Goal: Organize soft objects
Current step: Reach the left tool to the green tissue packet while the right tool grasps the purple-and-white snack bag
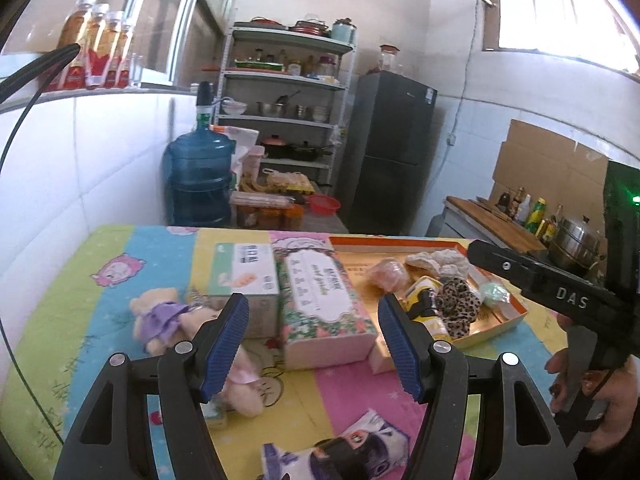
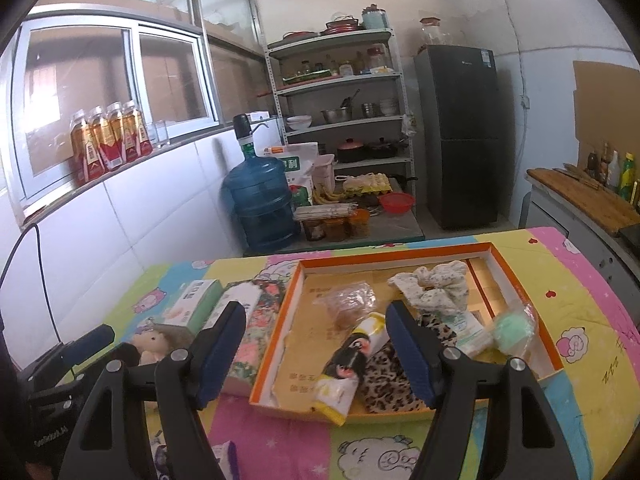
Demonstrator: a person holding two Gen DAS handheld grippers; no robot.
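Observation:
An orange-rimmed tray point(image 2: 516, 276) on the cartoon tablecloth holds a white floral scrunchie point(image 2: 436, 284), a leopard-print cloth point(image 2: 388, 376), a yellow tissue pack point(image 2: 348, 364), a green puff in a bag point(image 2: 512, 330) and a bagged pink item point(image 2: 350, 304). My right gripper point(image 2: 316, 356) is open above the tray's near edge. My left gripper point(image 1: 314, 348) is open and empty above the table, over a floral tissue box point(image 1: 326, 308). A plush bear in purple point(image 1: 160, 316) lies to its left. A purple tissue pack point(image 1: 340, 452) lies near the front. The tray also shows in the left wrist view point(image 1: 516, 318).
A green and white tissue box point(image 1: 244, 276) stands beside the floral box. Behind the table are a blue water jug point(image 2: 260, 200), a metal shelf point(image 2: 340, 100), a dark fridge point(image 2: 460, 136) and a counter with bottles point(image 2: 600, 196). The right gripper's body point(image 1: 560, 292) shows in the left wrist view.

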